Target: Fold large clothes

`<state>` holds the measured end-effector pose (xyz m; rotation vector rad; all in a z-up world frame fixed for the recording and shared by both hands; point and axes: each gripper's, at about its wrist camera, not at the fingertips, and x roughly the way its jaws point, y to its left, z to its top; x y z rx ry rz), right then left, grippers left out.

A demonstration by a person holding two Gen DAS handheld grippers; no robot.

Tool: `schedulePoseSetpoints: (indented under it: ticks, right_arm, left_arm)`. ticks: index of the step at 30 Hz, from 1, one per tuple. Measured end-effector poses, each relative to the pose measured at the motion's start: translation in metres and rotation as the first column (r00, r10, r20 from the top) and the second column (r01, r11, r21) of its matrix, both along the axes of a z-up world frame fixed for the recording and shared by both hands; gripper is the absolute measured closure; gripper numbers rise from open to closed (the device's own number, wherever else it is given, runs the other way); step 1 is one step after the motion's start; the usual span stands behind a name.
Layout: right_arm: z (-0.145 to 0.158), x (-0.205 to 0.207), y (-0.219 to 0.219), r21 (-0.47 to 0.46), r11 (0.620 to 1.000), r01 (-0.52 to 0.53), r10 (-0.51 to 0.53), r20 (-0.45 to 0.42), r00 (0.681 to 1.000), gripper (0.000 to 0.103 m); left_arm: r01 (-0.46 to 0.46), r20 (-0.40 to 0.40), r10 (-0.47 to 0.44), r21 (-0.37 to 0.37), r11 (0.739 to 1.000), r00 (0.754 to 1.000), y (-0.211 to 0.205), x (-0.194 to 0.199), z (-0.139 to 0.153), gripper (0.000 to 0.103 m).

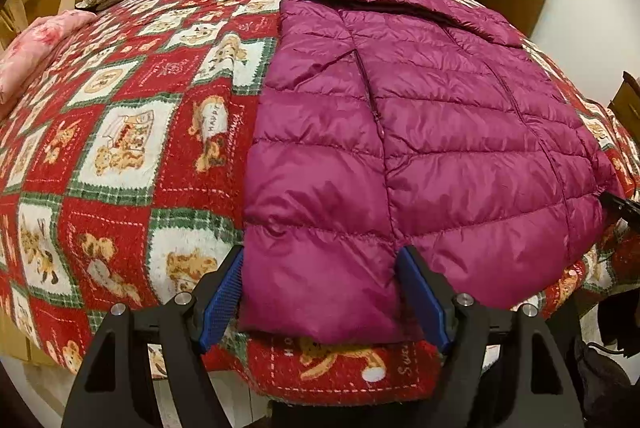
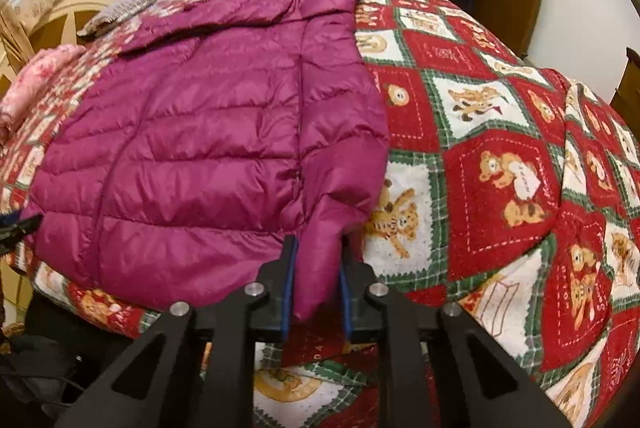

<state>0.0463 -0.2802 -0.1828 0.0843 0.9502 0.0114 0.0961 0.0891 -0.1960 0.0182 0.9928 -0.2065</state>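
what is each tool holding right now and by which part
The right tool is shut on the magenta puffer jacket, pinching its near hem corner. The left tool straddles the hem's other corner with jaws wide open, holding nothing.

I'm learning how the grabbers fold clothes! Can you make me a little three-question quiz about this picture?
1. True or false: the purple jacket lies on a bed with a red teddy-bear blanket.
2. Which gripper has its fingers wider apart: A) left gripper or B) right gripper?
3. Fill in: the right gripper's fingers sit on either side of the jacket's ____.

Key: 1 true. 2 A: the left one spans a wide piece of the hem. 3 sleeve, its cuff end hanging near the bed's edge.
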Motion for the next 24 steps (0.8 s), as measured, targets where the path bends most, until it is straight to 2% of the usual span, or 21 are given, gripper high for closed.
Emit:
schedulePoseSetpoints:
  ticks: [2,4,6,7,8,12,15,17,20,23,24]
  right_arm:
    - [-0.001,0.0,-0.004,0.027,1.0,0.007,-0.008,0.004,1.0,0.081]
    - [-0.003,0.001,-0.009,0.057,0.998,0.019,-0.019,-0.003,1.0,0.077]
    - [-0.004,0.001,-0.015,0.083,0.996,0.039,-0.039,-0.003,0.999,0.059]
    - [-0.003,0.001,-0.017,0.095,0.994,0.048,-0.048,-0.002,0.999,0.046]
    - [0.0,0.0,-0.019,0.113,0.992,0.05,-0.051,0.011,0.999,0.043]
    - [0.01,-0.004,-0.021,0.111,0.993,0.047,-0.053,0.055,0.997,0.039]
    - [0.014,-0.006,-0.021,0.108,0.993,0.046,-0.054,0.077,0.996,0.039]
    - [0.014,-0.005,-0.022,0.113,0.992,0.049,-0.058,0.08,0.995,0.039]
    - [0.016,-0.007,-0.027,0.124,0.99,0.062,-0.074,0.095,0.993,0.038]
    - [0.019,-0.008,-0.035,0.147,0.987,0.07,-0.087,0.115,0.99,0.027]
    - [0.02,-0.01,-0.037,0.151,0.986,0.071,-0.09,0.122,0.988,0.027]
  left_arm:
    - [0.015,-0.006,-0.015,-0.023,1.0,1.0,-0.001,-0.001,0.0,0.026]
    - [0.029,-0.013,-0.03,-0.083,0.996,0.999,0.003,-0.002,0.002,0.027]
    - [0.032,-0.011,-0.034,-0.154,0.988,0.999,0.013,-0.002,0.005,0.027]
    - [0.028,-0.009,-0.03,-0.177,0.984,1.0,0.019,-0.002,0.007,0.027]
    - [0.021,-0.006,-0.023,-0.191,0.981,1.0,0.025,-0.002,0.009,0.027]
    - [0.009,0.041,-0.001,-0.208,0.978,0.999,0.047,-0.007,0.022,0.027]
    - [0.051,0.069,-0.036,-0.224,0.973,0.997,0.049,-0.01,0.026,0.026]
    - [0.061,0.06,-0.048,-0.229,0.971,0.997,0.044,-0.01,0.021,0.026]
    - [0.073,-0.01,-0.078,-0.269,0.96,0.997,0.032,-0.005,0.003,0.027]
    - [0.073,0.007,-0.074,-0.268,0.96,0.997,0.024,-0.007,-0.002,0.027]
    - [0.07,0.006,-0.072,-0.282,0.957,0.997,0.024,-0.006,-0.002,0.027]
